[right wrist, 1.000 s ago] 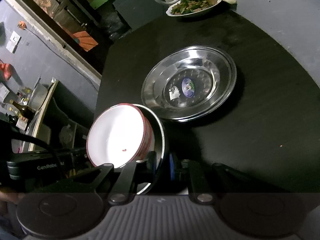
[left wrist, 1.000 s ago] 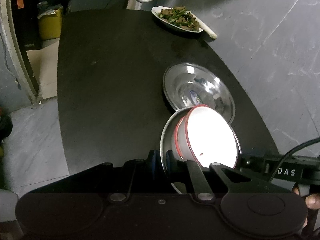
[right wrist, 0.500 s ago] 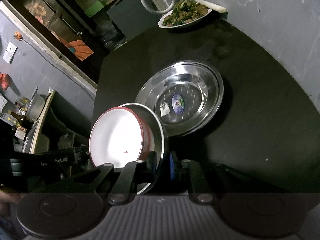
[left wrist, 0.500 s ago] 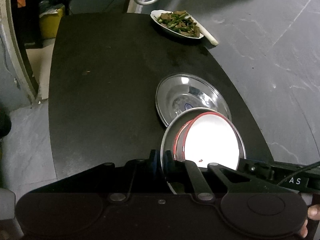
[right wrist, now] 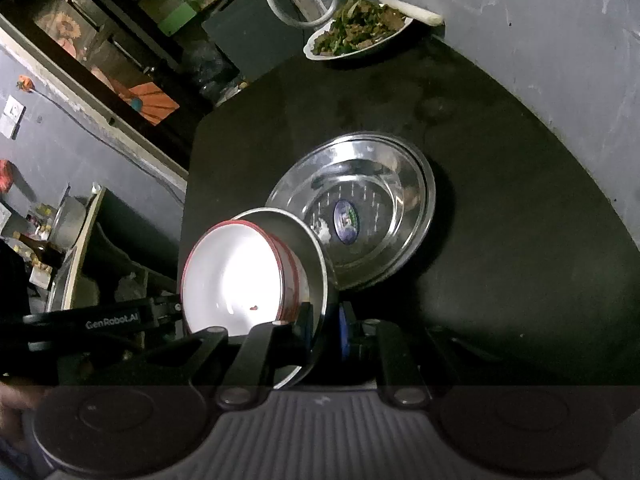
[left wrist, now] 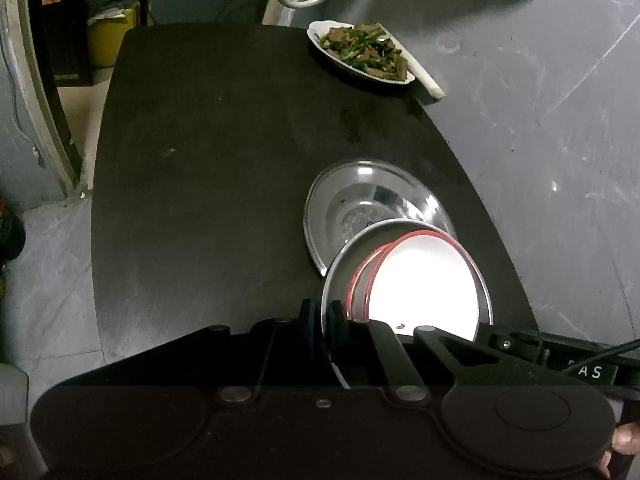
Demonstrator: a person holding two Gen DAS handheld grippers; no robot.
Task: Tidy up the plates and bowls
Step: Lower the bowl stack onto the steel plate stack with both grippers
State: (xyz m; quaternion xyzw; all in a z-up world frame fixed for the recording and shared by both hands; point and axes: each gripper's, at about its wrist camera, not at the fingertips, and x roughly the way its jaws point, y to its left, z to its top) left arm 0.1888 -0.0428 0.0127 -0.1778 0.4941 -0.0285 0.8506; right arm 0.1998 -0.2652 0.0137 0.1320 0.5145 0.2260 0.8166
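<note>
A steel plate [left wrist: 340, 272] carrying stacked white bowls with red rims [left wrist: 424, 284] hangs over the near edge of the black table [left wrist: 220, 180]. My left gripper [left wrist: 325, 316] is shut on the plate's left rim. In the right wrist view my right gripper [right wrist: 326, 320] is shut on the opposite rim of the same steel plate [right wrist: 316, 264], with the bowls [right wrist: 232, 272] tilted inside it. A second, larger steel plate [left wrist: 360, 196] [right wrist: 360, 200] lies flat on the table just beyond, its near edge hidden by the held plate.
A white dish of cooked greens and meat [left wrist: 360, 52] [right wrist: 356, 32] sits at the table's far right corner by a white stalk [left wrist: 428, 80]. Grey floor surrounds the table. A yellow bin [left wrist: 108, 40] stands far left, and shelves [right wrist: 100, 52] line the wall.
Both grippers have drawn back and up a little, carrying the plate and bowls with them. The flat steel plate and the food dish now look farther off.
</note>
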